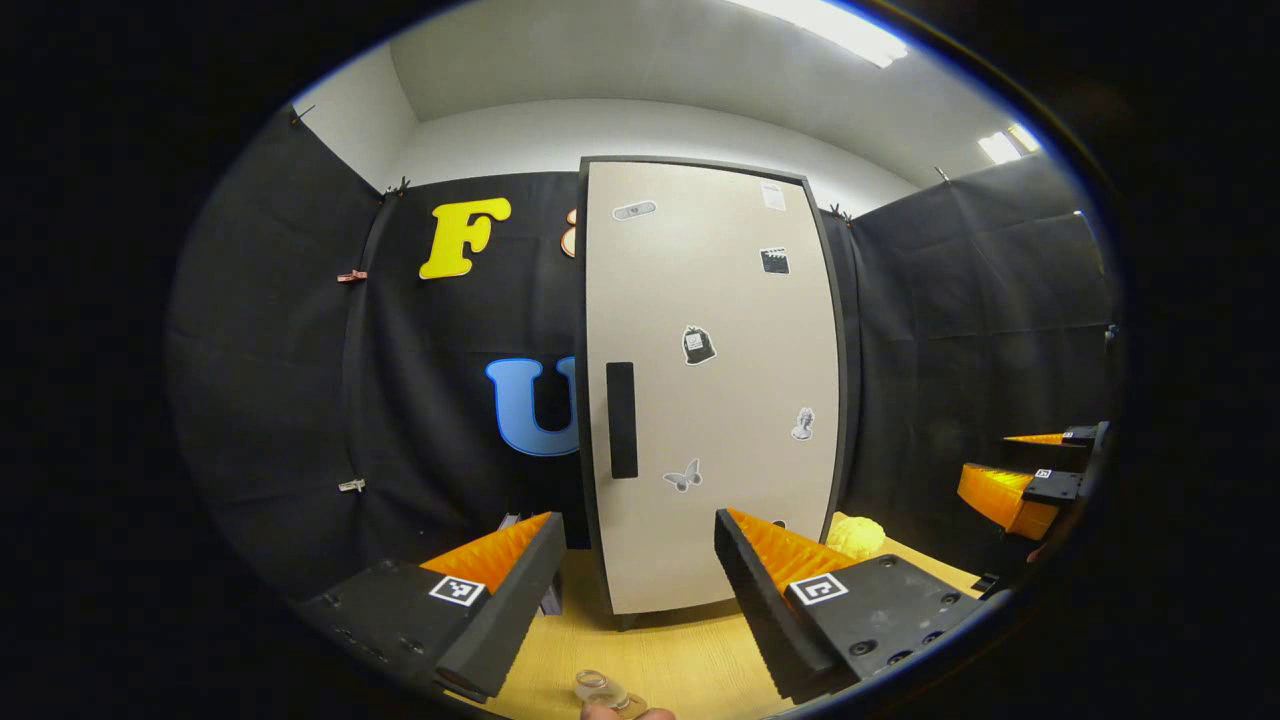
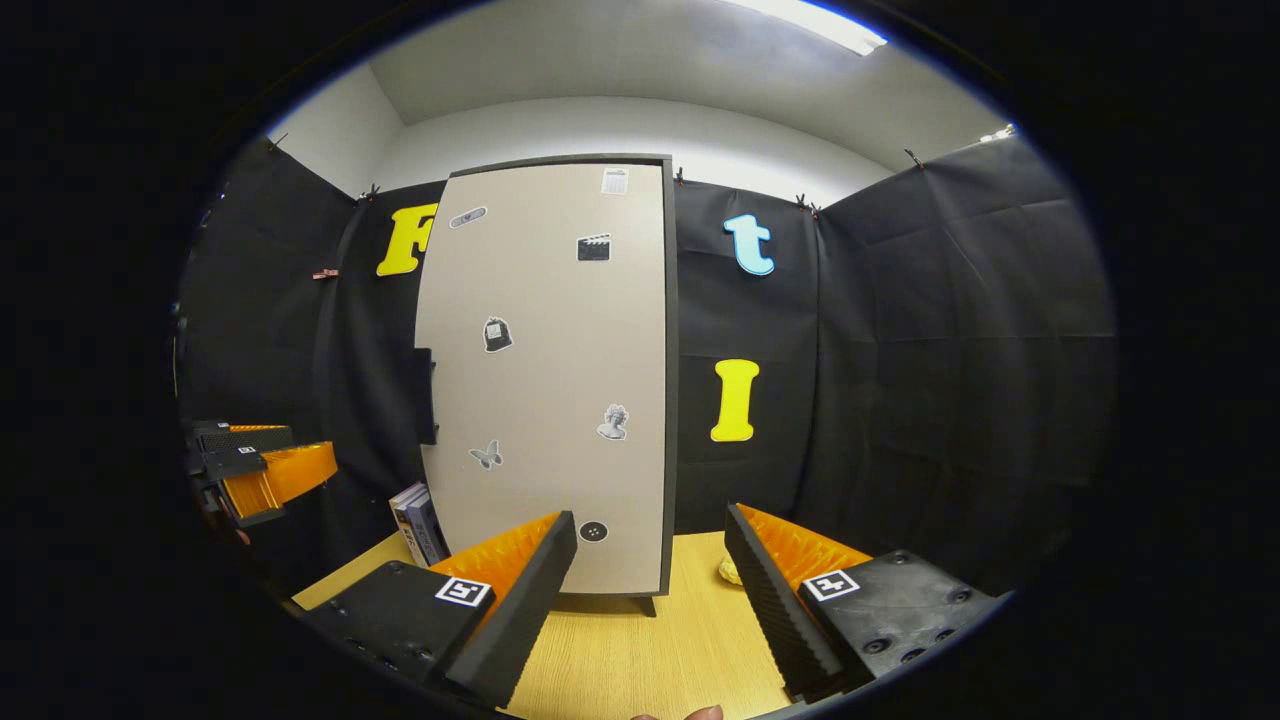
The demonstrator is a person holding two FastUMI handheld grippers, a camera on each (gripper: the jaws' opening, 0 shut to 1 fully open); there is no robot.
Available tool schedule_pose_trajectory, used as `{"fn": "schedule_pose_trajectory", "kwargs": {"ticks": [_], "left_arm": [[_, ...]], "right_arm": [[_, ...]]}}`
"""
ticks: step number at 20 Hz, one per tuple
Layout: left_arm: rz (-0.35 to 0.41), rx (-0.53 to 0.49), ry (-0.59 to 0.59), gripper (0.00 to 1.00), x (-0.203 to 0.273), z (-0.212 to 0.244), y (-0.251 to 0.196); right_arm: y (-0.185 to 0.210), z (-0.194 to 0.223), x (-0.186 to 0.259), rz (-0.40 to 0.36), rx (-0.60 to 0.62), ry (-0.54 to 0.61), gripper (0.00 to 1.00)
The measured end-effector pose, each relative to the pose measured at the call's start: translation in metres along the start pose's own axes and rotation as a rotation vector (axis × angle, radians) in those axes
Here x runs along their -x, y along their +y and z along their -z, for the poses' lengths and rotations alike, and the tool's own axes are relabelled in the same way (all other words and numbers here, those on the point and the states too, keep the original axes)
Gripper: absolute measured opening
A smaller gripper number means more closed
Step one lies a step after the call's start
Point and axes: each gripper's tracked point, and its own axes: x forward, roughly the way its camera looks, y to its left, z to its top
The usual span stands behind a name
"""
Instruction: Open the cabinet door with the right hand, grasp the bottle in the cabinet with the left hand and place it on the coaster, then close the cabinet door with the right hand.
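In the left gripper view, the left gripper [image 1: 630,590] hangs above the wooden table [image 1: 680,660] with its fingers spread wide and nothing between them. Straight ahead of it stands the cabinet [image 1: 710,380], its pale door shut and dotted with stickers, the dark handle [image 1: 621,420] just left of the gripper's centre line. A yellow lumpy object [image 1: 856,536] sits on the table beyond the right finger, beside the cabinet's foot. Close under the gripper lies a small clear glass piece [image 1: 600,688] with a fingertip touching it. Far to the right, the right gripper [image 1: 1040,480] shows at the edge.

In the right gripper view, the right gripper [image 2: 650,590] also has its fingers apart and empty, facing the closed door from an angle. This view adds a few books [image 2: 420,520] standing left of the cabinet. The left gripper shows far to its left. With the door closed, the bottle cannot be seen, and the coaster cannot be made out for certain.
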Motion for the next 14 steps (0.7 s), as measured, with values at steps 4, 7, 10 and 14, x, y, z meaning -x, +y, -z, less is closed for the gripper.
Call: {"fn": "schedule_pose_trajectory", "kwargs": {"ticks": [4,7,10,14], "left_arm": [[-0.004,-0.005,0.0,0.95,0.0001,-0.0002,0.0006],[-0.002,-0.005,0.002,0.95,-0.0006,0.0,-0.0004],[-0.003,-0.006,0.0,0.95,-0.0016,-0.0004,-0.0008],[-0.003,-0.006,-0.001,0.94,-0.0024,-0.0008,-0.0028]], "right_arm": [[0.0017,-0.0005,-0.0008,-0.005,0.002,0.001,0.97],[0.0008,0.0006,-0.001,-0.006,-0.002,0.003,0.97],[-0.0001,0.0004,-0.002,-0.005,-0.001,0.003,0.97],[-0.0017,-0.0002,-0.0023,-0.005,-0.001,0.002,0.97]]}}
